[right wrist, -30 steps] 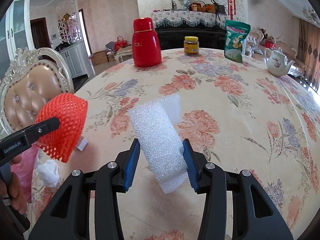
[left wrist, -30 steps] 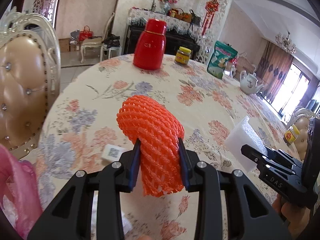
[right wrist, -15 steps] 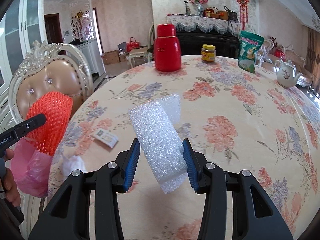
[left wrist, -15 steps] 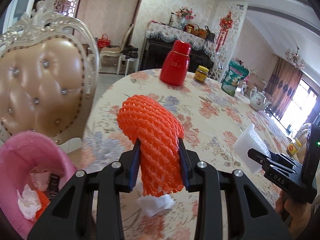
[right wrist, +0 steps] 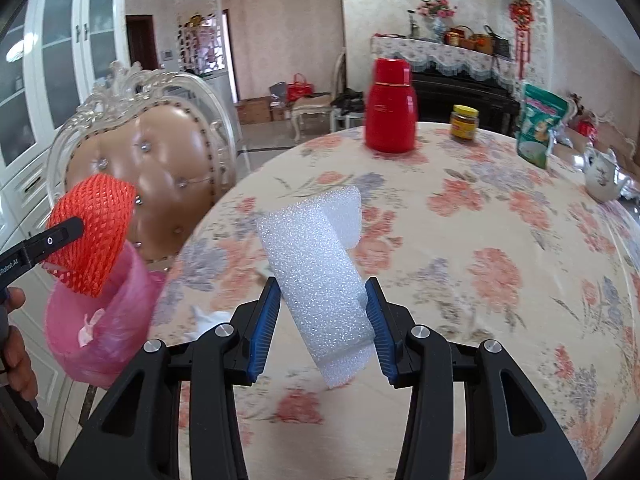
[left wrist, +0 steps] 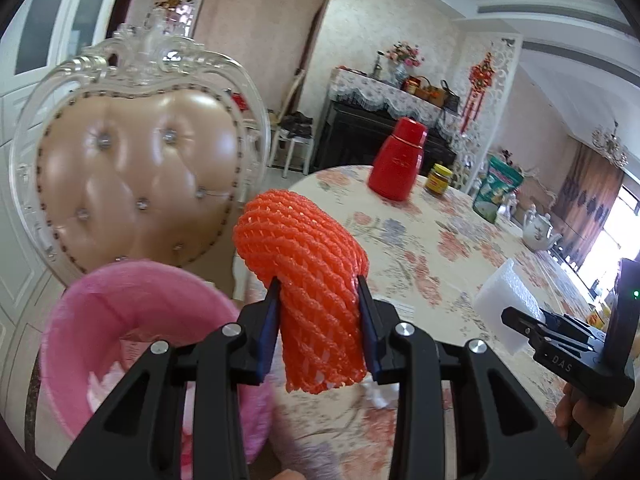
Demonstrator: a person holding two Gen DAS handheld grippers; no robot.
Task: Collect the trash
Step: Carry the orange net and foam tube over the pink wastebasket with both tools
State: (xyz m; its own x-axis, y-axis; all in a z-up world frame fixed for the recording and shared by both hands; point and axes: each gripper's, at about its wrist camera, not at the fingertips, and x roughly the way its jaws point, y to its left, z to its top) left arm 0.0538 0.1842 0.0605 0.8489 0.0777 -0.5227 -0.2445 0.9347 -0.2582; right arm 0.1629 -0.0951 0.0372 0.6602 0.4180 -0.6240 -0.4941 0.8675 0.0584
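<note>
Over the pink bin (left wrist: 132,312) beside the tabletop (right wrist: 460,240), I hold the orange net (left wrist: 308,292) clamped in my left hand-held gripper (left wrist: 318,328) for dropping, while my right hand-held gripper (right wrist: 322,320) pinches the foam (right wrist: 316,276) above the tabletop, waiting.

Orange foam net (left wrist: 308,280) above pink-lined bin (left wrist: 132,304) (white foam (right wrist: 320,276) aloft)

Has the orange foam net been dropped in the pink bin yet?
No, the orange foam net is clamped in the left gripper, above the pink bin.
</note>
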